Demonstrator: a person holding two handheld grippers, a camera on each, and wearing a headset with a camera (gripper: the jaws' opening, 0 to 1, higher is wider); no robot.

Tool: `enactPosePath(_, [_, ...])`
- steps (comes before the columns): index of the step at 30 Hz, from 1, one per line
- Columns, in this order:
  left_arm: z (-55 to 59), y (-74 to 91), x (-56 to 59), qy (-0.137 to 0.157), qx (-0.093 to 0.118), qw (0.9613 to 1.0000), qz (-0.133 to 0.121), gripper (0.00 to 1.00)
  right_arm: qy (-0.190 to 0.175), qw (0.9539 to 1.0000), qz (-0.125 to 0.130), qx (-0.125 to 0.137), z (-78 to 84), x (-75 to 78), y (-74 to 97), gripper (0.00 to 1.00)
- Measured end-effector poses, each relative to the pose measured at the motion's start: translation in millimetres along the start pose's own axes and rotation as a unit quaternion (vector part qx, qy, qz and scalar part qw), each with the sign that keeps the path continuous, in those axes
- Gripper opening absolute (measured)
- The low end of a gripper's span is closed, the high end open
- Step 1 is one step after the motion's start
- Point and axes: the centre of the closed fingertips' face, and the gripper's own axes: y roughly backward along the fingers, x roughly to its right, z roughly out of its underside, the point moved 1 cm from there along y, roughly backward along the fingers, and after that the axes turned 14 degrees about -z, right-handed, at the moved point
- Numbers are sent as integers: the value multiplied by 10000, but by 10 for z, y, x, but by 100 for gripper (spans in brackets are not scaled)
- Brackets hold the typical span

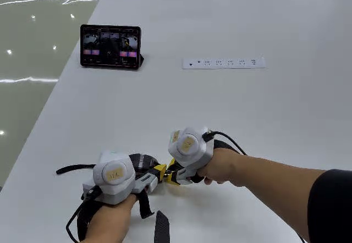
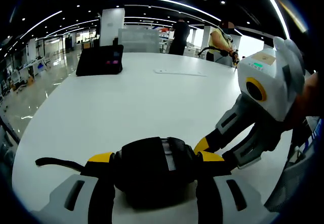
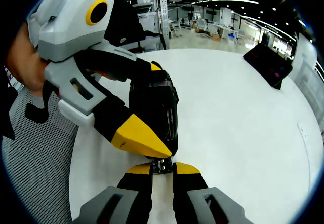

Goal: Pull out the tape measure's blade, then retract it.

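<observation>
A black tape measure (image 2: 152, 176) sits on the white table (image 1: 231, 105), and my left gripper (image 2: 154, 158) is shut on its case from both sides. In the head view that gripper (image 1: 151, 172) is at the lower left, with the case (image 1: 144, 161) just ahead of it. My right gripper (image 3: 163, 169) meets it from the right, its yellow tips shut on the small metal blade tip (image 3: 162, 165) right at the case (image 3: 157, 102). No length of blade shows outside the case. In the head view the right gripper (image 1: 169, 176) touches the left one's yellow finger.
A tablet (image 1: 110, 46) stands at the far left near the table's left edge. A white power strip (image 1: 224, 62) lies flat farther back. A black strap (image 1: 71, 169) trails left from the tape measure, and another strap (image 1: 161, 226) lies near the front edge. People stand far off (image 2: 223, 39).
</observation>
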Motion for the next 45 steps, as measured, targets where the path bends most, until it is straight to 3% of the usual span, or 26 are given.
enactPosePath(28, [0,0,-2,36,19,10000,37,62,-127,9998,113,81,-33,-5,-32,12])
enactPosePath(38, [9,-20,5,127,-350,9989,289,63,-264,9992,179,248,-55,-48,67,12])
enactPosePath(45, [-5,8,9,165,-413,9980,452,62,-190,9991,230,290,6,-126,252,10])
